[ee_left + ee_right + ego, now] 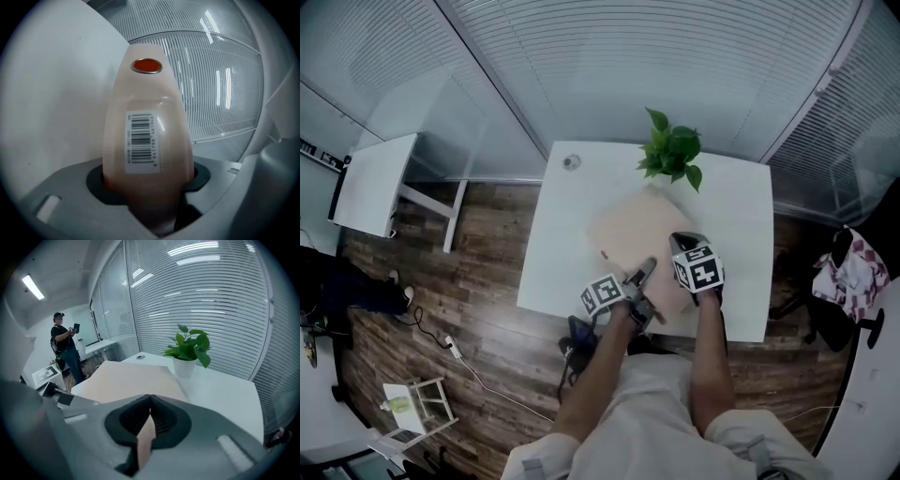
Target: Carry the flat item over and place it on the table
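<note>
Far L, a small white desk [380, 183] stands well apart from the big white table [741, 281], w/ open wood floor [478, 281] btw them. A person [63, 345] stands over on that side, away from the table. The flat board [628, 230] is at the middle of the table, and its near end is close to the table's near edge. There is bare table top on its L and more on its R. A small round thing [572, 162] sits by the far L corner, apart from the board. A plant [671, 155] in a white pot stands near the far edge, just beside the board's far corner. Far R, a dark chair [825, 323] w/ a patterned cloth [848, 272] stands off the table's R side.

The board is thin, smooth and pale peach, w/ round corners. It has a white barcode sticker [141, 137] and a hole w/ a metal ring [147, 66], orange-red inside. The table top is smooth and plain. The walls are glass w/ striped blinds [609, 56].

Both bare arms reach fwd from the body over the table's near edge. The L gripper [644, 274] is at the board's near L part. Its jaws stand wide, and the board fills the gap and is pressed by both pads. The R gripper [682, 242] points down at a slant at the board's near R edge. Its jaws are almost together and pinch the thin edge. Can't tell if the board lies fully flat on the table.
</note>
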`<state>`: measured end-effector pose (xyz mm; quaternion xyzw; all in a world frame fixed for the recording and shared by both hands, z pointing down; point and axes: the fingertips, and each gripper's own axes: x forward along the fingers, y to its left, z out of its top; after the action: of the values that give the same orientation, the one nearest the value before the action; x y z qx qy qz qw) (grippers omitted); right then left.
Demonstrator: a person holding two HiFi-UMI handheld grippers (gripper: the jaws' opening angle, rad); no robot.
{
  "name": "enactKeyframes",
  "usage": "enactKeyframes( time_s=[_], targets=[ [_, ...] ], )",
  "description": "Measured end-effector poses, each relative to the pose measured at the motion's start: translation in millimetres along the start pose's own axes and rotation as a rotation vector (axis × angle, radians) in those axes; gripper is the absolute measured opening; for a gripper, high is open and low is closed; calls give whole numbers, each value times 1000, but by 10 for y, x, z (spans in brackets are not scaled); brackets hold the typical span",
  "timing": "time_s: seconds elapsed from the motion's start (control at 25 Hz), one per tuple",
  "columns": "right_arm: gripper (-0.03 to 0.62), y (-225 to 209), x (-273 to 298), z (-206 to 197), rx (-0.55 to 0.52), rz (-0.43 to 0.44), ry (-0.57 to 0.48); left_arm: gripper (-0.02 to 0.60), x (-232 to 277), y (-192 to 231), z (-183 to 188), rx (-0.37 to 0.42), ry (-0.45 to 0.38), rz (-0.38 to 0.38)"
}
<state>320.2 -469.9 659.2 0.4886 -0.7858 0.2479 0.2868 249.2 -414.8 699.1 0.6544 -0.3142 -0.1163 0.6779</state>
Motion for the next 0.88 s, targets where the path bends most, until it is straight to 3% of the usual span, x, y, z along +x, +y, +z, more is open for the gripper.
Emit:
enactKeyframes(
  time_s=[0.2, 0.36, 0.64, 0.88],
  targets=[
    [2, -50, 90, -313, 81, -1, 120, 284, 86, 58, -134, 15, 37, 7],
    [2, -92, 121, -381, 150, 7, 96, 284, 113, 91, -157, 18, 44, 5],
    [2, -199, 150, -359, 122, -72, 71, 302, 155, 92, -194, 8, 54, 29],
    [2, -246, 154, -392, 90, -127, 72, 334, 123, 136, -357, 4, 124, 55]
  ],
)
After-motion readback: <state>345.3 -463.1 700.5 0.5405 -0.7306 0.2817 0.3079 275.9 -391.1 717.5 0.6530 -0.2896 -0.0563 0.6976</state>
